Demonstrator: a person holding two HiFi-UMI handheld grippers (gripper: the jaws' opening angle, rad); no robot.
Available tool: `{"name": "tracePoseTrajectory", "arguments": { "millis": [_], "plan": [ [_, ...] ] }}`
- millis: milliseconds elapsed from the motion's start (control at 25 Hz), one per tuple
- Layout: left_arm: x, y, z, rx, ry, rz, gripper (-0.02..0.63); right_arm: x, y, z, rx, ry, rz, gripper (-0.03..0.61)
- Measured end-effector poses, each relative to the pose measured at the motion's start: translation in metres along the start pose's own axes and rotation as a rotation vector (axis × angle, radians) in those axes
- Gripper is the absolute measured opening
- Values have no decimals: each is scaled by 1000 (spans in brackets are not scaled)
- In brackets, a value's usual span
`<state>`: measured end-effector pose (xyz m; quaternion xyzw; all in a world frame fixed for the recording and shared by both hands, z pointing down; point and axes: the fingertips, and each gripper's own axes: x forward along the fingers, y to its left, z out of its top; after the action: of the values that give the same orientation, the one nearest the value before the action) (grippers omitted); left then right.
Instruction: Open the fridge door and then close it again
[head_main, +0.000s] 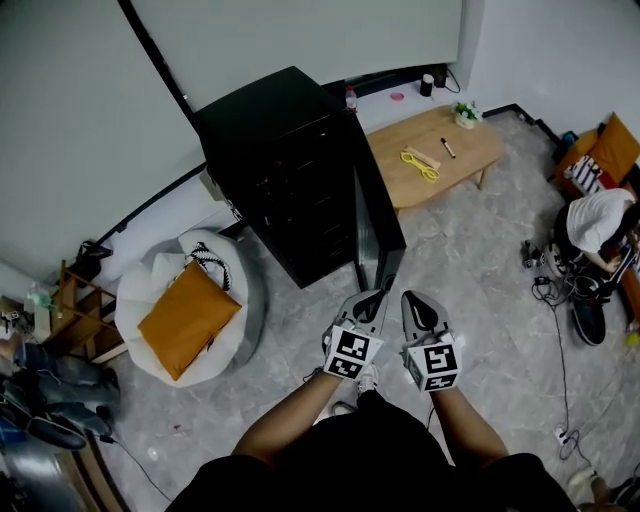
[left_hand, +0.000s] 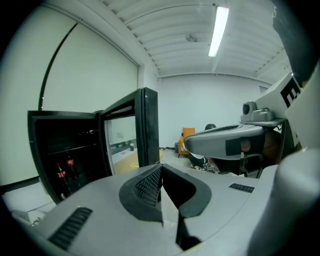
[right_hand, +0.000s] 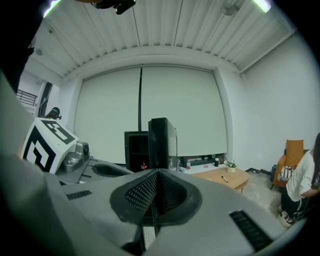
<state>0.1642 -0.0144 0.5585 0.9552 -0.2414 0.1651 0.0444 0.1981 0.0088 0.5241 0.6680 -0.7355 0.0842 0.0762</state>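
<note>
- Fridge (head_main: 285, 165): a black cabinet standing on the grey floor (head_main: 480, 280), its back to the pale wall
- Fridge door (head_main: 378, 225): open, swung wide out from the cabinet toward the person, with its free edge on the side nearest both tongs
- Interior: dark shelves are exposed; in the left gripper view, red-labelled bottles (left_hand: 61, 174) stand upright low inside
- Left tongs (head_main: 372, 303): clenched, pads pressed together with nothing between them; in the head view the tips lie just beside the lower free edge of the door, while the left gripper view shows the door apart from the tips, so no grasp on it
- Right tongs (head_main: 413, 303): clenched and empty, pads closed flat against each other; held just beside the left tongs on the side away from the door, clear of it, and pointing toward the fridge
- Bench (head_main: 470, 160): a low wooden top beyond the open door, to the right of the fridge; it carries a yellow item (head_main: 420, 164), a dark pen (head_main: 448, 148) and a small potted plant (head_main: 465, 114), each apart from the others
- Beanbag (head_main: 150, 285): white, on the floor left of the fridge, with an orange cushion (head_main: 187, 318) lying on it
- Person in a white top (head_main: 600, 218): at the right edge of the head view, well apart from the fridge; posture cannot be made out
</note>
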Motion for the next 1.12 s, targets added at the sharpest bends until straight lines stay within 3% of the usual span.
{"name": "tracePoseTrajectory", "arguments": {
  "millis": [240, 520, 800, 1120],
  "plan": [
    [-54, 37, 16, -54, -61, 162, 23, 3, 28, 12, -23, -16, 70, 18],
    [-109, 67, 17, -90, -90, 285, 23, 12, 67, 16, -57, -16, 169, 18],
    [-127, 73, 8, -110, -81, 302, 23, 14, 72, 18, -64, -2, 181, 18],
    [-118, 72, 3, -117, -82, 282, 23, 15, 41, 24, -64, -16, 111, 18]
  ]
}}
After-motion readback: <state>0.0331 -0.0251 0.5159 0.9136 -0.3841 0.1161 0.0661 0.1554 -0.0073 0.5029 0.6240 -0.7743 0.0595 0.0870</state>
